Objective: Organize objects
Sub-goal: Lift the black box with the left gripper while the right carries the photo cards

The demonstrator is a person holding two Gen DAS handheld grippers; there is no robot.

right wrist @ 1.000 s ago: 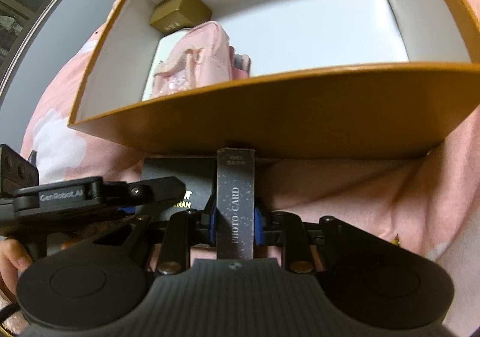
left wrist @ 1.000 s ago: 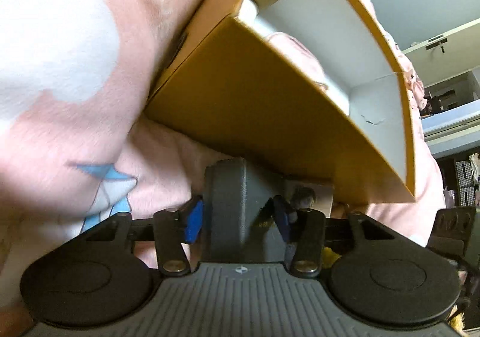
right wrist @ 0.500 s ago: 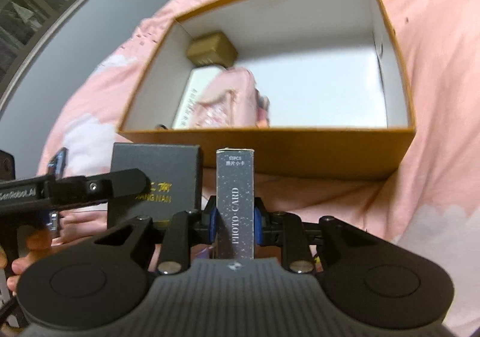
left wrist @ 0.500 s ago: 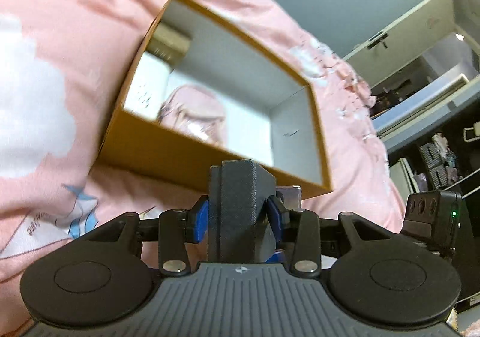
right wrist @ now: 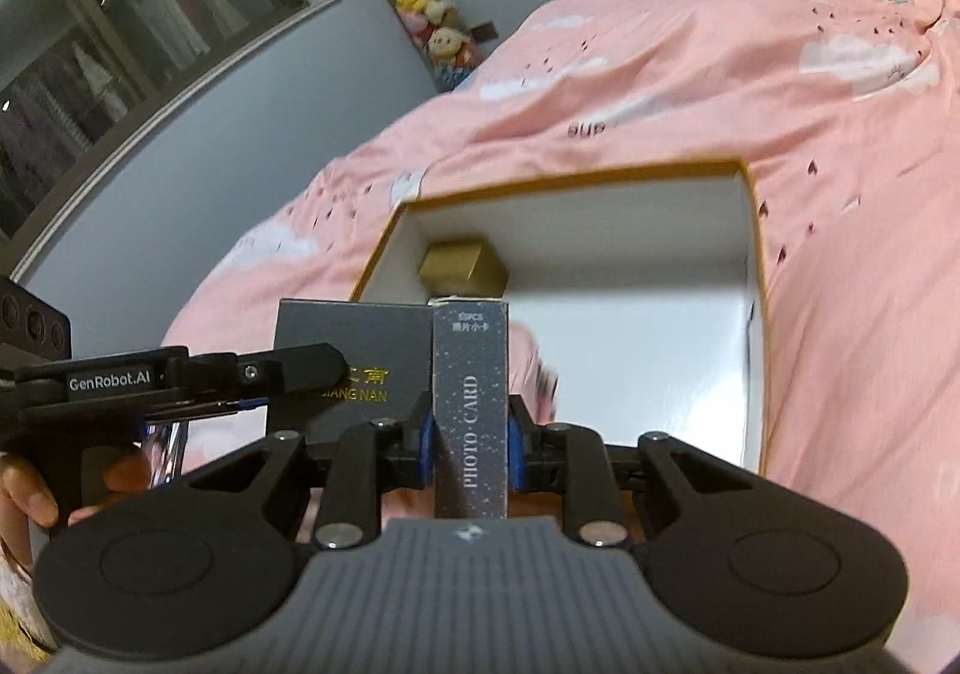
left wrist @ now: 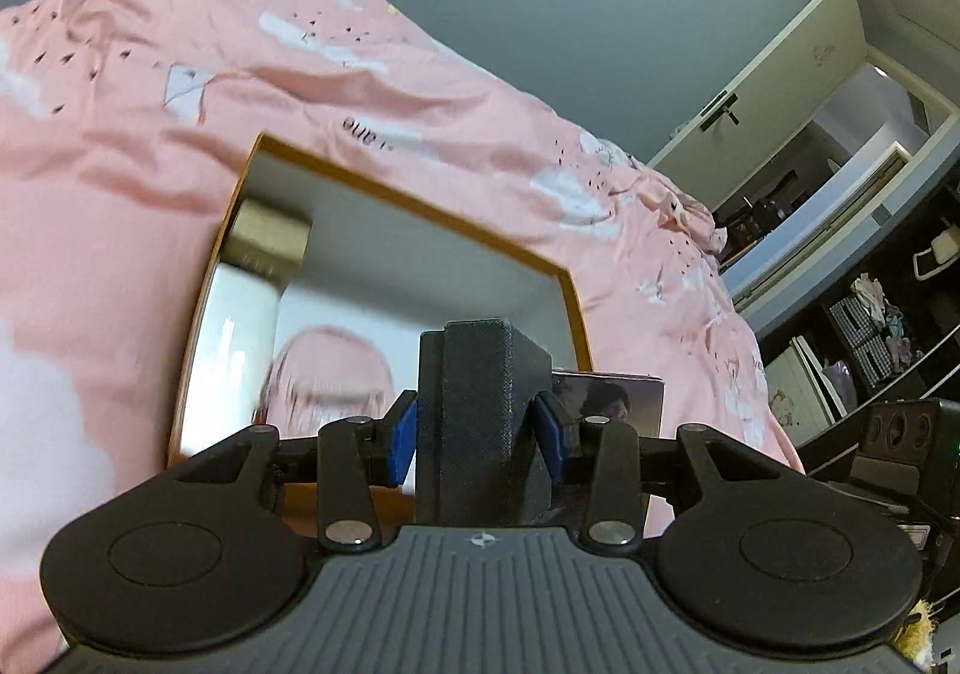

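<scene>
Left gripper (left wrist: 477,437): my jaws are clamped on a dark textured box (left wrist: 480,416), blue pads pressed to its two sides; the jaws were closing a moment ago and have settled on it
Right gripper (right wrist: 470,431): my jaws are clamped on a slim card box (right wrist: 471,404) printed PHOTO CARD, held upright on its narrow edge
Dark box: upright between the left pads, its top edge in front of the tray's near right corner in the left view; in the right view its face (right wrist: 354,356) with gold lettering shows just left of the card box
Card box in left view: I see its printed face (left wrist: 609,395) just right of the dark box
Tray (right wrist: 756,278): open orange-rimmed box with white walls, lying on the pink bedspread (right wrist: 780,92), just beyond both grippers
In the tray: a small gold box (right wrist: 462,263) in the far left corner, a white flat item (left wrist: 240,314) along the left wall, a pink thing (left wrist: 336,362) near the front, too blurred to name
Hand (right wrist: 24,494): I see fingers on the left gripper's handle at the left edge of the right view
Far: grey wall, a string of plush toys (right wrist: 420,8), a wardrobe door (left wrist: 780,92)
</scene>
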